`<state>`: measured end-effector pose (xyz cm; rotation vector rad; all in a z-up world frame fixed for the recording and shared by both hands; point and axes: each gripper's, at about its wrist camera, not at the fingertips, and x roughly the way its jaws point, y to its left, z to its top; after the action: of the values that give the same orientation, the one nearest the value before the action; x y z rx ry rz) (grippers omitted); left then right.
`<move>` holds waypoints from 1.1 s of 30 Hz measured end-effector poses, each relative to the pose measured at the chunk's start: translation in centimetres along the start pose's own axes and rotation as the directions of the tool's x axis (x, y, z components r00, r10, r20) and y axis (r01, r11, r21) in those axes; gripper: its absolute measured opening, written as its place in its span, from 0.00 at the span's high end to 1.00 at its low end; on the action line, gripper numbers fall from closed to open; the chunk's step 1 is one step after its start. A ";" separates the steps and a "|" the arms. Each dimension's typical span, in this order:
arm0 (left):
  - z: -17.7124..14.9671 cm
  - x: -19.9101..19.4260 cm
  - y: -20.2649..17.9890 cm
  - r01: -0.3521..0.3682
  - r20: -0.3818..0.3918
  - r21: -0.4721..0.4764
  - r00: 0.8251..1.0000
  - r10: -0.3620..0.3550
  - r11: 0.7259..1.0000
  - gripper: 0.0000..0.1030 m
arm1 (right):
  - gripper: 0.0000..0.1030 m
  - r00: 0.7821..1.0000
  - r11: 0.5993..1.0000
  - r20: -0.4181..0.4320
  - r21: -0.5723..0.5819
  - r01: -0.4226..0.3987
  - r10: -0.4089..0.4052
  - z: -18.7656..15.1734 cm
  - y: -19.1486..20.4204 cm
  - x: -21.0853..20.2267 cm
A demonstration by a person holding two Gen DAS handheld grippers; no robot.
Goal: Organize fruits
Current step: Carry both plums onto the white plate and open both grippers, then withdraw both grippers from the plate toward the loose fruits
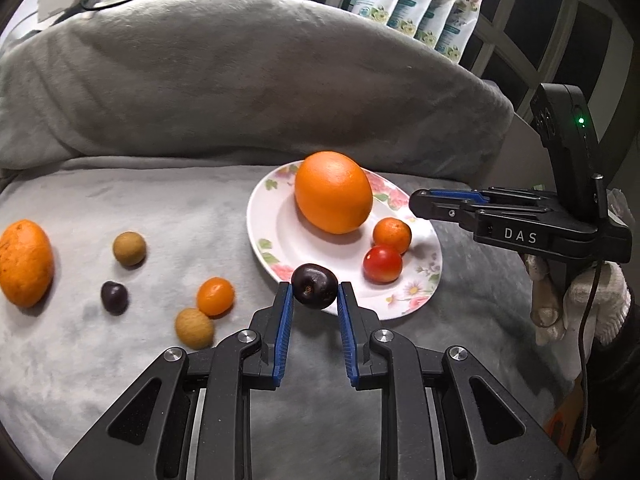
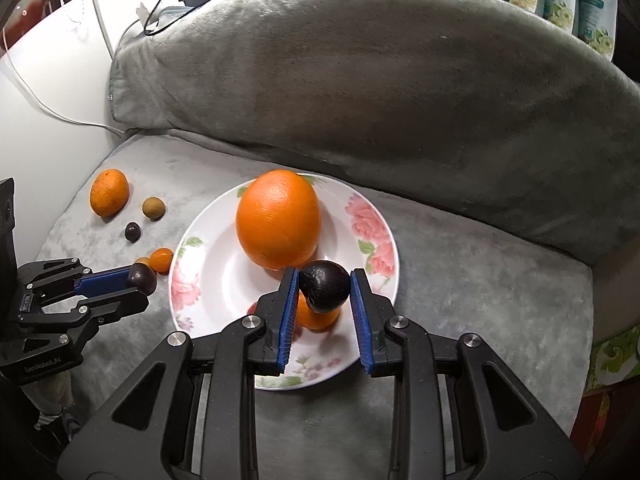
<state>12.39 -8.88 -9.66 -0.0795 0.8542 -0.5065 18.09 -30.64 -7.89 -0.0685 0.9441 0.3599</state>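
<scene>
A floral white plate (image 1: 280, 236) (image 2: 360, 240) on grey cloth holds a big orange (image 1: 333, 192) (image 2: 278, 220), a small mandarin (image 1: 392, 235) and a red tomato (image 1: 382, 264). My left gripper (image 1: 315, 300) is shut on a dark plum (image 1: 314, 286) at the plate's near rim; it also shows in the right wrist view (image 2: 142, 278). My right gripper (image 2: 325, 286) is shut on a black avocado-like fruit (image 2: 325, 286) above the plate; in the left wrist view (image 1: 418, 202) its fruit is hidden.
Loose on the cloth left of the plate are an orange (image 1: 25, 262), two tan longans (image 1: 129, 248) (image 1: 194, 328), a small dark plum (image 1: 114, 297) and a kumquat (image 1: 215, 296). A grey cushion (image 1: 240, 80) rises behind. Pouches (image 1: 420, 0) stand at the back.
</scene>
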 end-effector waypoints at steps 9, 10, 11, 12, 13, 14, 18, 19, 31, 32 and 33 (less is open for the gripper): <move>0.3 1.0 -1.1 -0.012 -0.015 0.023 1.000 0.012 1.000 0.80 | 0.74 1.000 1.000 -0.012 0.002 -0.013 0.013 -0.1 -0.4 0.5; 0.3 1.1 -1.3 -0.012 -0.017 0.026 1.000 0.013 1.000 0.80 | 0.74 1.000 1.000 -0.012 0.001 -0.014 0.014 -0.1 -0.4 0.6; 0.3 1.1 -1.3 -0.012 -0.018 0.028 1.000 0.013 1.000 0.80 | 0.74 1.000 1.000 -0.013 0.001 -0.015 0.015 -0.1 -0.5 0.6; 0.3 1.2 -1.5 -0.013 -0.019 0.030 1.000 0.014 0.999 0.80 | 0.74 1.000 1.000 -0.013 0.001 -0.018 0.018 -0.1 -0.5 0.6; 0.3 1.3 -1.6 -0.014 -0.020 0.032 1.000 0.015 0.999 0.80 | 0.73 1.000 1.000 -0.014 0.001 -0.019 0.019 -0.1 -0.5 0.7; 0.3 1.3 -1.6 -0.014 -0.021 0.032 1.000 0.015 0.999 0.80 | 0.73 1.000 1.000 -0.014 0.000 -0.021 0.021 -0.1 -0.6 0.7; 0.5 1.6 -1.7 -0.019 -0.025 0.029 0.999 0.020 0.999 0.79 | 0.73 1.000 1.000 -0.009 0.001 -0.025 0.025 -0.1 -0.6 0.7; 0.6 1.6 -1.7 -0.018 -0.026 0.029 0.999 0.019 0.999 0.79 | 0.73 1.000 1.000 -0.010 0.002 -0.028 0.028 -0.2 -0.7 0.7; 1.2 2.4 -2.6 -0.025 -0.019 0.055 0.999 0.026 0.998 0.61 | 0.51 0.999 0.999 0.028 0.015 -0.037 0.037 0.0 -1.2 -0.3; 1.2 2.4 -2.6 -0.026 -0.019 0.058 0.999 0.028 0.998 0.57 | 0.50 0.999 0.999 0.032 0.019 -0.038 0.037 0.0 -1.3 -0.4; 1.3 2.5 -2.7 -0.030 -0.020 0.059 0.999 0.031 0.998 0.54 | 0.46 0.999 0.999 0.034 0.021 -0.037 0.036 0.0 -1.3 -0.5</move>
<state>13.65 -12.53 -9.85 -0.0068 0.8591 -0.5040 18.28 -32.02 -7.64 -0.0253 0.9164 0.3834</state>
